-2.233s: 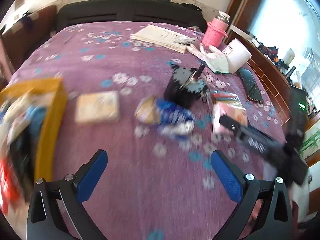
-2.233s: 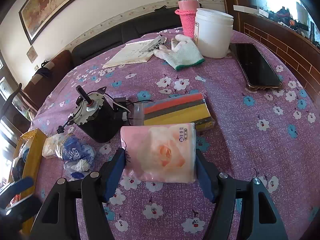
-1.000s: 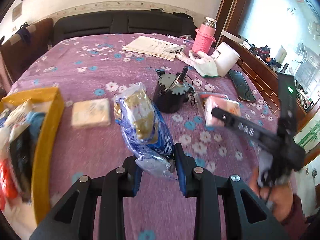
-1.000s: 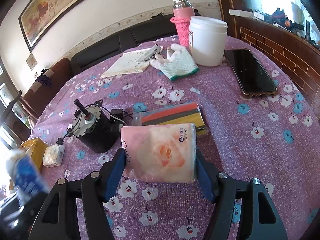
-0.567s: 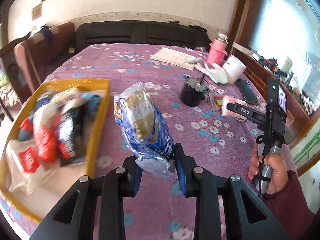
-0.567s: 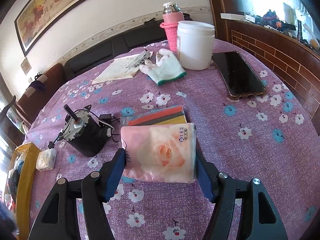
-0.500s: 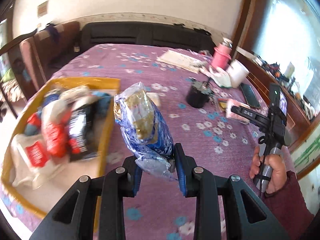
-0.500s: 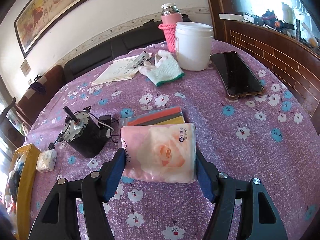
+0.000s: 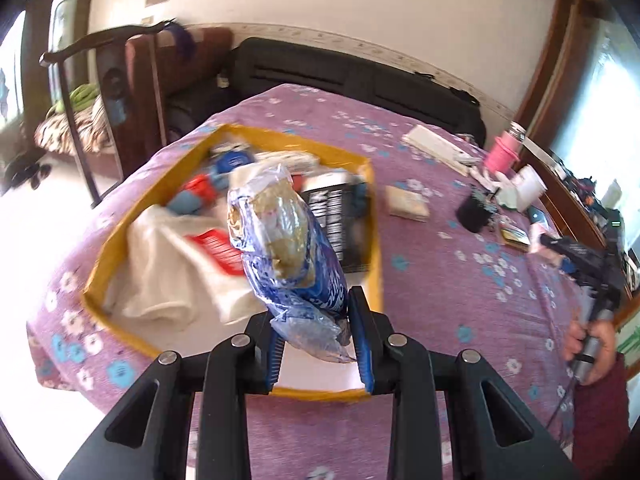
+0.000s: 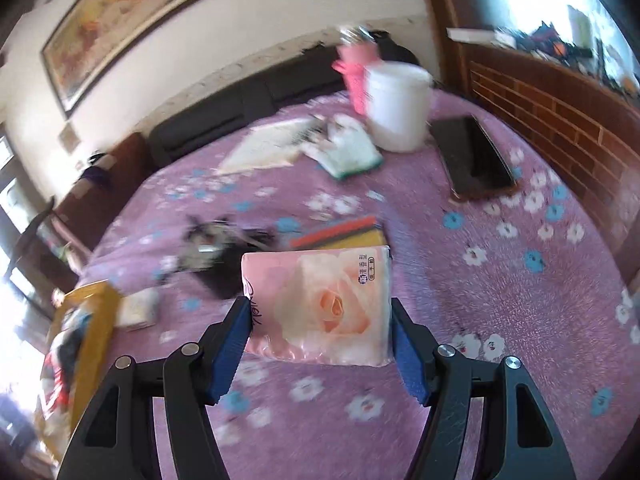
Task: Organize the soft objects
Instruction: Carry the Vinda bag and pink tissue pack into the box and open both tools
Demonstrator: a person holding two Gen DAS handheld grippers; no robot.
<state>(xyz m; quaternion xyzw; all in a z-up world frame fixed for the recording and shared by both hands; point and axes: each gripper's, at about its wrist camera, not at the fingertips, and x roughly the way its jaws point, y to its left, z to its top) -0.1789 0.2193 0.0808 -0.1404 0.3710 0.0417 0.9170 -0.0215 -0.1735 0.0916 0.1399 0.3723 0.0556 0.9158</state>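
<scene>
My left gripper [image 9: 320,338] is shut on a blue and clear plastic bag [image 9: 286,248] with tan contents and holds it above the near right corner of the yellow tray [image 9: 374,236], which holds several soft packets and a white cloth [image 9: 160,264]. My right gripper [image 10: 322,344] is shut on a pink rose-print tissue pack [image 10: 320,304], held above the purple flowered cloth. The yellow tray [image 10: 96,320] shows at the left of the right wrist view, with a small pale tissue pack [image 10: 138,308] beside it.
On the table are a black motor [image 10: 216,248], a striped coloured pack [image 10: 340,234], a glove [image 10: 344,152], papers [image 10: 264,146], a white tub [image 10: 398,106], a pink flask [image 10: 354,76] and a black phone [image 10: 472,160]. A dark sofa [image 9: 352,80] and a chair [image 9: 116,92] stand beyond.
My left gripper has swung left with the blue bag, from over the table middle to above the tray. My right gripper has lifted with the pink tissue pack and is moving; its view is blurred.
</scene>
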